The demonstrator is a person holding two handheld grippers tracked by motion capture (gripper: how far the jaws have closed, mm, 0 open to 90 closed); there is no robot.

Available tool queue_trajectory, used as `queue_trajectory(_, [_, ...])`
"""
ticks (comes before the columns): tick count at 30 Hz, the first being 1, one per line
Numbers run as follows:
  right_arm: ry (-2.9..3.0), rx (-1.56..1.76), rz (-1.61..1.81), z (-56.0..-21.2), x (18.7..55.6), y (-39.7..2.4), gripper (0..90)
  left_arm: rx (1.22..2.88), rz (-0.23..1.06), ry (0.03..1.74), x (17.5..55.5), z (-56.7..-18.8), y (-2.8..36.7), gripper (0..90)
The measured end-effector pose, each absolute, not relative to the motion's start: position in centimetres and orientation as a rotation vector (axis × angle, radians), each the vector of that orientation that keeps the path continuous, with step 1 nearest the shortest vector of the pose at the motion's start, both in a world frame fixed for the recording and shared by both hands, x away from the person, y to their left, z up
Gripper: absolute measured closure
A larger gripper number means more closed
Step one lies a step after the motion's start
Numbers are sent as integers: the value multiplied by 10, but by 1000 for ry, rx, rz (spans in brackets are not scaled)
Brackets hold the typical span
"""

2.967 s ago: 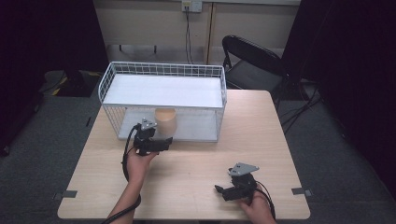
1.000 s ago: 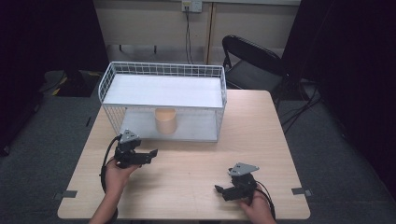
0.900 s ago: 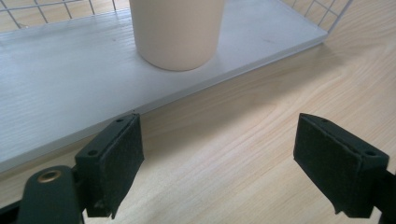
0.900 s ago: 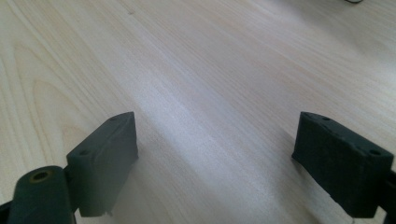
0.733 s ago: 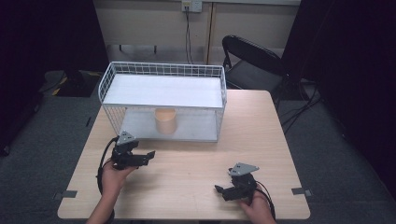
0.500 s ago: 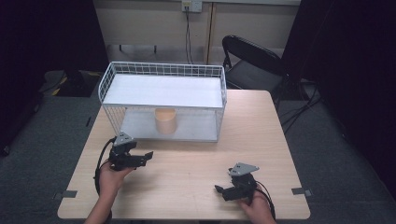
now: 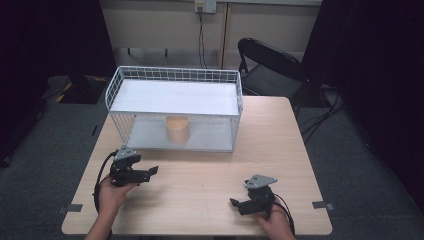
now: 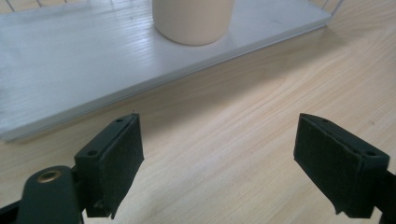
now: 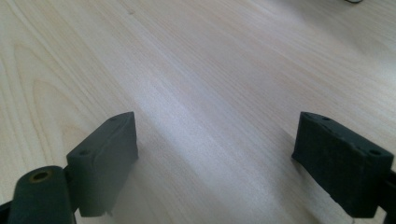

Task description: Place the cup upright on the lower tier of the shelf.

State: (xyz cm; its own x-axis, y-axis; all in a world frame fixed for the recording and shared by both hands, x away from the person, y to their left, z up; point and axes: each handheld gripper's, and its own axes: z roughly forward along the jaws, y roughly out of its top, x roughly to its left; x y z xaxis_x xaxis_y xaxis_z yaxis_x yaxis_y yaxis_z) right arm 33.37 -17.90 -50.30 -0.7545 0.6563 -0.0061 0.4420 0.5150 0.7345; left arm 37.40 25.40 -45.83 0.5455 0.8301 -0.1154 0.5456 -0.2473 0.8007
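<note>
Fingers [image 8: 112, 163] of the left gripper [image 7: 145, 173] are wide apart, nothing between them, just bare wood. Same on the right gripper [image 7: 239, 205]: its fingers [image 9: 105, 158] are spread with only table grain in the gap.

Left gripper sits low over the table [image 7: 200, 180] at the near-left, held in the person's left hand [image 7: 112, 192], jaws aimed right and slightly far. Right gripper is at the near-right edge in the right hand [image 7: 272, 225], jaws aimed left, resting on or just above the wood; can't tell which.

Cup [image 7: 177, 129]: beige, upright, on the lower shelf of the white wire rack [image 7: 175, 75], about mid-width, slightly left of centre. Rack stands on the far half of the table; its upper shelf is a plain white board. In the left gripper view the cup [image 8: 194, 21] is straight ahead and a bit left of centre, standing on the white shelf board [image 8: 70, 70], well apart from both fingers, with a strip of table between shelf edge and jaws.

A black folding chair [image 7: 270, 65] stands behind the table, far right.
</note>
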Motion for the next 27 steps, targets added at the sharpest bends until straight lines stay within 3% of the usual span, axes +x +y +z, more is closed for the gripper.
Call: queue_trajectory(27, [2476, 922, 1080, -503, 334, -179, 129, 1930, 385, 1103, 366, -470, 278, 156])
